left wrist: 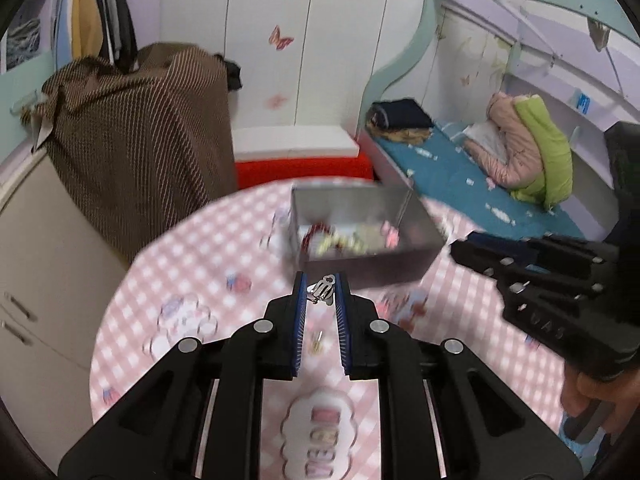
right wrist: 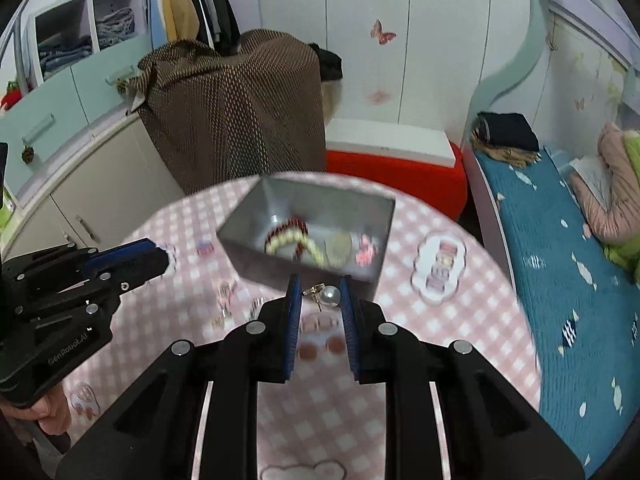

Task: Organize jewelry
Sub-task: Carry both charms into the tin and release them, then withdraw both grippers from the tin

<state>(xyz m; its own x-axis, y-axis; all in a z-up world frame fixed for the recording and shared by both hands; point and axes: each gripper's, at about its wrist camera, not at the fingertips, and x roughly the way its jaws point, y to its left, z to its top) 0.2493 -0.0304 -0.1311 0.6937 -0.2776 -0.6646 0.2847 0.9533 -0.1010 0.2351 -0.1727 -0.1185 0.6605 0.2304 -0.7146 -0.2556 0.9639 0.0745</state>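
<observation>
1. L gripper [left wrist: 321, 294]: blue pads clenched on a small silver clip-style earring [left wrist: 321, 293], pinched right at the tips, held up off the table.
2. R gripper [right wrist: 320, 294]: pads clamped on a pearl stud earring [right wrist: 330, 295]; the pearl sits against the right pad, with the gold post and back pointing toward the left pad. Also lifted clear of the table.
3. Grey open box [right wrist: 362, 206] sits on the table at the far side, just beyond both sets of tips. Inside: a dark red bead string [right wrist: 286, 227], a pale yellow-white bead string [right wrist: 298, 245], a round greenish piece [right wrist: 339, 249], and a small pink item [right wrist: 365, 254]. All blurred, so details are unclear.
4. Table [right wrist: 440, 320]: round, w/ pink-white check cloth and cartoon prints.
5. Loose bits on the cloth: a small gold piece [left wrist: 317, 343] lies under the L gripper's gap; a few silvery/gold small pieces [right wrist: 226, 300] lie left of the R gripper. Too blurry to ID.
6. The grippers are side by side, apart and not touching. A person's hand [left wrist: 586, 400] grips the R handle at the lower right of the L view.
7. Bkgd: brown patterned cloth [right wrist: 240, 120] draped over something behind the table, a red box w/ white top [right wrist: 396, 160], a bed w/ blue cover [right wrist: 560, 260], and a pink and green jacket [left wrist: 528, 148] on it.
</observation>
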